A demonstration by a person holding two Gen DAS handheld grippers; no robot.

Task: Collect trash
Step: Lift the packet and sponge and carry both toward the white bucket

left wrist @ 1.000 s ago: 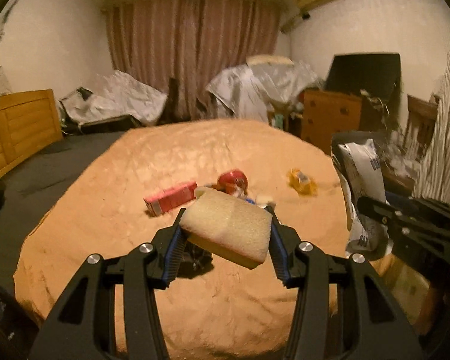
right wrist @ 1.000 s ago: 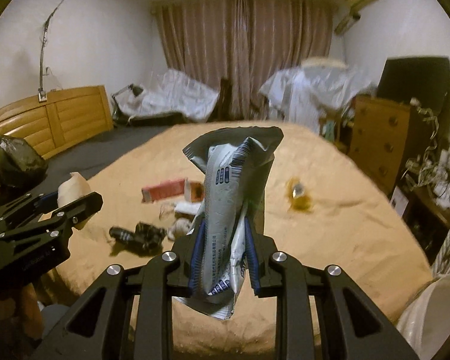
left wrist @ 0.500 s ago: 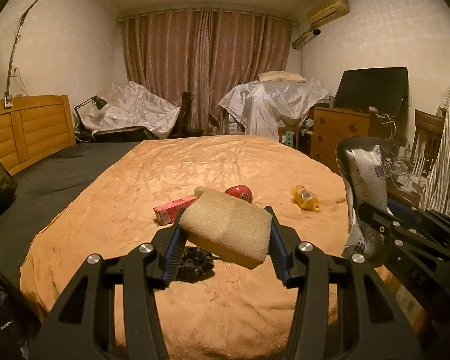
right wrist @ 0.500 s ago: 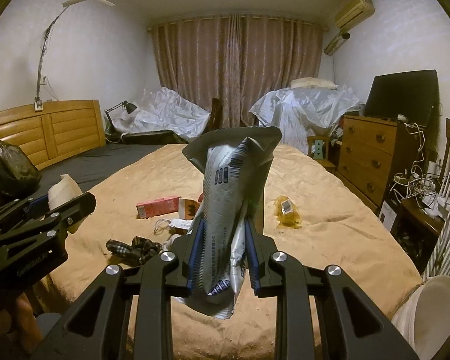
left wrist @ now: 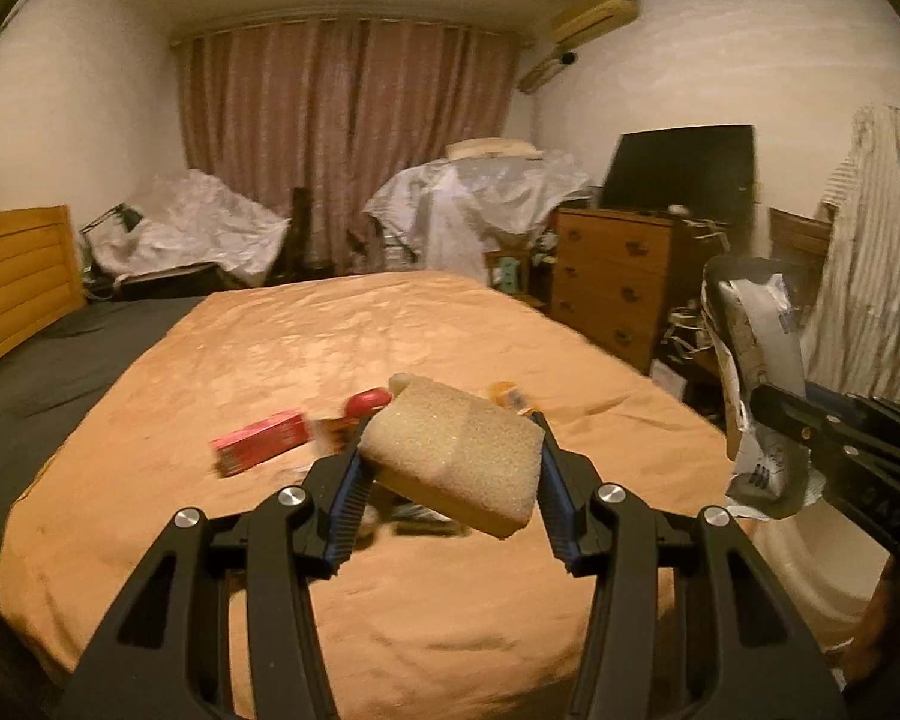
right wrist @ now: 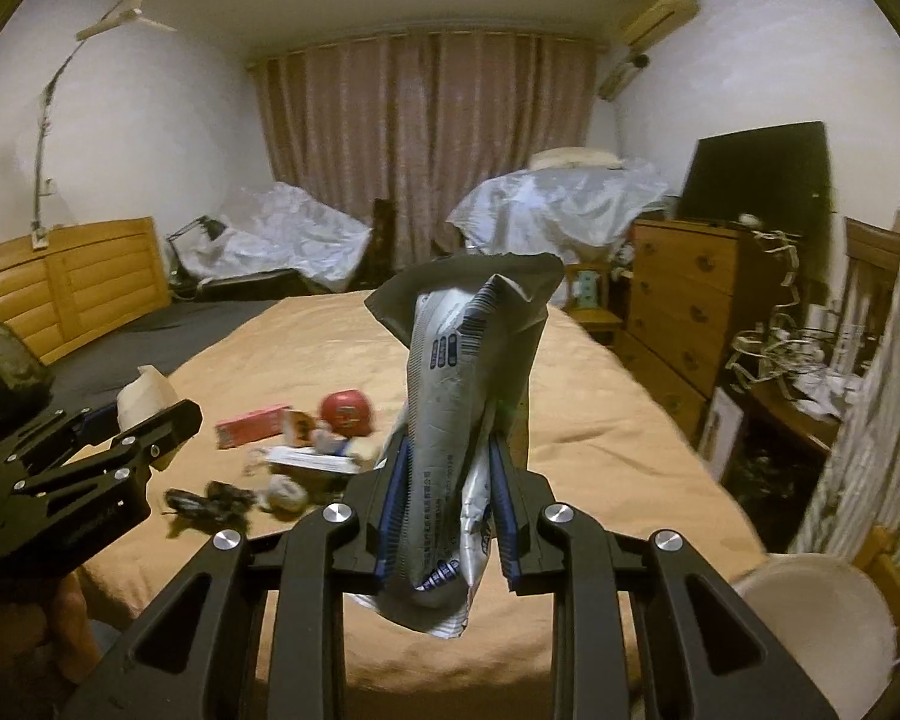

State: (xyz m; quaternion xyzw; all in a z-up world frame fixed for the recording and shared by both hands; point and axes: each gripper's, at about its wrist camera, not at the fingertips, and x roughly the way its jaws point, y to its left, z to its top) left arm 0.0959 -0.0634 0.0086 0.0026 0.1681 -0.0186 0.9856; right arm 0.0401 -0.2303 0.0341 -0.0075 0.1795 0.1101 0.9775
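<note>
Both grippers are loaded: left gripper (left wrist: 450, 468) pinches the sponge (left wrist: 453, 456) at frame centre, right gripper (right wrist: 447, 510) squeezes the wrapper (right wrist: 468, 384) upright. Sponge sits tilted, could slip; more trash lies on the bed (right wrist: 600, 420).

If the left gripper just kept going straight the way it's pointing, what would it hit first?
The left gripper, shut on the sponge, points over the bed. Probably it would first meet the litter there, near the red ball and pink box, though depth is unclear.
</note>
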